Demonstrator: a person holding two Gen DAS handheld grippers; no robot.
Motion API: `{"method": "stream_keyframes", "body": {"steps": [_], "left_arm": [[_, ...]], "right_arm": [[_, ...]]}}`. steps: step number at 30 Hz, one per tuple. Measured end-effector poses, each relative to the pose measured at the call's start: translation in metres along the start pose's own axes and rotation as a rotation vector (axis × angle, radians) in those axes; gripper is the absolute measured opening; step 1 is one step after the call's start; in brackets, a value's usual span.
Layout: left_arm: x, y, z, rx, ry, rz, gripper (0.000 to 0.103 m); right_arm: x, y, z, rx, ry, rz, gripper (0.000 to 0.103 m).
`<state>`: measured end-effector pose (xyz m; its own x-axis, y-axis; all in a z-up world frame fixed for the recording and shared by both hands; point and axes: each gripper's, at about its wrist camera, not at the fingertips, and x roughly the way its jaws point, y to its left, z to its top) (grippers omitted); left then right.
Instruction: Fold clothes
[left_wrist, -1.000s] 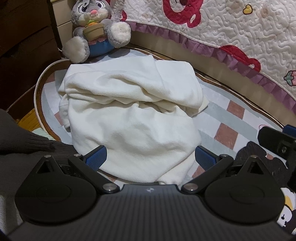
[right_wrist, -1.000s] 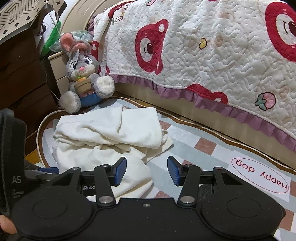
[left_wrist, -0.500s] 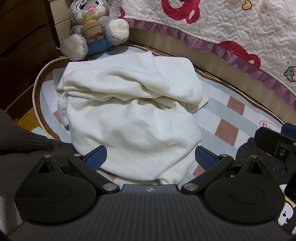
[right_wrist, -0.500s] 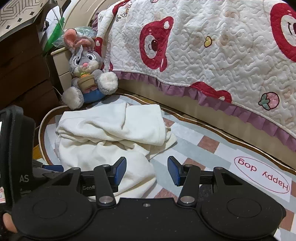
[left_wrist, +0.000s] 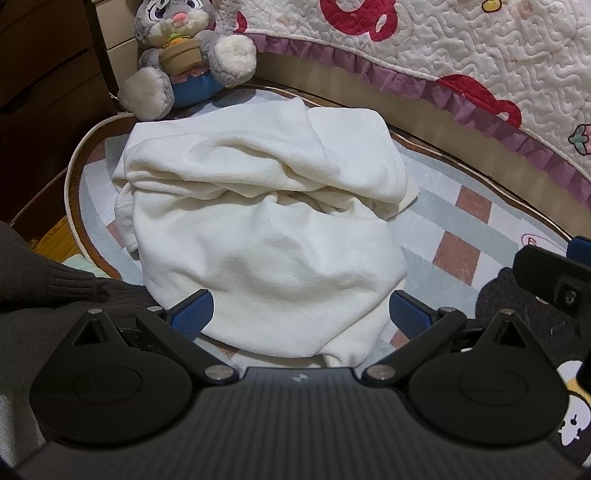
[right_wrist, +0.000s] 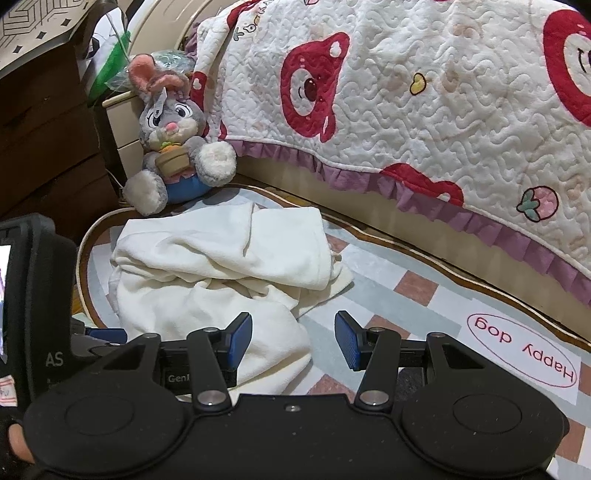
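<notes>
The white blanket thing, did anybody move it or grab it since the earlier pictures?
No. The cream garment lies in the same crumpled heap on the rug, and the plush rabbit sits where it was. The left gripper and right gripper stay open, holding nothing.

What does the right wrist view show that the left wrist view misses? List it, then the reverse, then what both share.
Only the right wrist view: the "Happy dog" label on the rug, the green bag behind the toy, and the right claw, open.
Only the left wrist view: the open left claw and a dark knit sleeve.
Both: the cream garment, the plush rabbit, the quilt and the checked rug.
</notes>
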<state>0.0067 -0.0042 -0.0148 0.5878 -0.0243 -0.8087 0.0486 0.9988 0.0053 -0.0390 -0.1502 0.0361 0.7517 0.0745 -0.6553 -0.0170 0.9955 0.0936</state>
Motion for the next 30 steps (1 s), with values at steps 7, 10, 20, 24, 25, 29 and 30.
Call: {"method": "stream_keyframes", "body": {"steps": [7,10,20,24,25,29,30], "left_arm": [[0.003,0.003,-0.001,0.001,0.008,-0.004,0.103],[0.007,0.004,-0.001,0.013,0.017,0.0,0.103],[0.037,0.036,-0.003,-0.097,0.007,-0.026,0.102],[0.034,0.043,-0.002,-0.106,-0.06,0.018,0.101],[0.033,0.045,-0.001,-0.107,-0.071,0.02,0.101],[0.041,0.061,0.005,-0.16,-0.048,-0.029,0.096],[0.045,0.067,0.006,-0.184,-0.031,-0.056,0.094]], "right_arm": [[0.001,0.001,0.0,-0.009,0.003,0.003,0.055],[0.002,0.001,-0.001,-0.006,0.007,0.001,0.055],[0.027,-0.002,-0.026,0.01,0.047,0.058,0.058],[0.037,-0.002,-0.032,-0.014,0.045,0.053,0.058],[0.039,-0.002,-0.033,-0.02,0.043,0.056,0.058],[0.05,0.001,-0.036,-0.056,0.038,0.11,0.058],[0.057,0.002,-0.036,-0.066,0.046,0.13,0.058]]}}
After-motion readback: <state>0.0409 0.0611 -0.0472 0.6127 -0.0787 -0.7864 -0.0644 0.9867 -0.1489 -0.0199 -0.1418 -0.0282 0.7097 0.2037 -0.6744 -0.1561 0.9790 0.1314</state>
